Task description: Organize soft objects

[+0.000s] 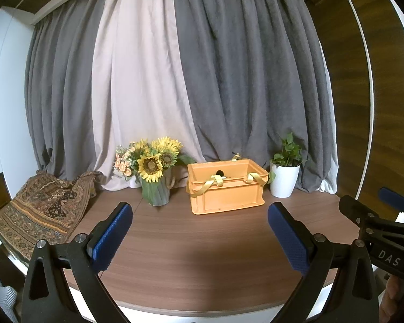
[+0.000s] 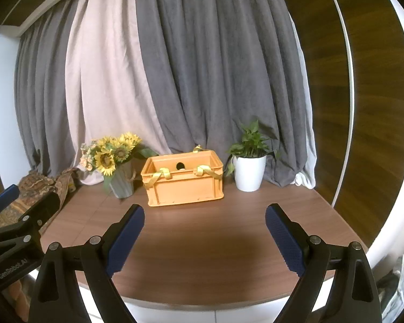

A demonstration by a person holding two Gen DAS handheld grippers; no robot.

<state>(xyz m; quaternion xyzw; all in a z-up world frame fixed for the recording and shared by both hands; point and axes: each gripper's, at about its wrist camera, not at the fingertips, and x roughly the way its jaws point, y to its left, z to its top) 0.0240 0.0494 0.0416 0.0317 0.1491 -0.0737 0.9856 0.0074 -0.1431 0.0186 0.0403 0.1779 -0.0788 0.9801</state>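
- Two claws, left claw [image 1: 200, 232] and right claw [image 2: 204, 235], both spread apart, nothing between the pads, hovering over bare tabletop [image 1: 202, 255].
- Patterned cloth [image 1: 43, 210] heaped at far left edge; a one-sided pinch could drag it off.
- Sunflower vase [image 1: 157, 188] stands near; likely to tip if snagged.
- Orange crate [image 1: 226, 188] centre-back, yellow straps [image 1: 212, 184] over its rim may catch.

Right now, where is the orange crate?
In both views the orange crate stands at the table's back, between the sunflower vase and the white plant pot.
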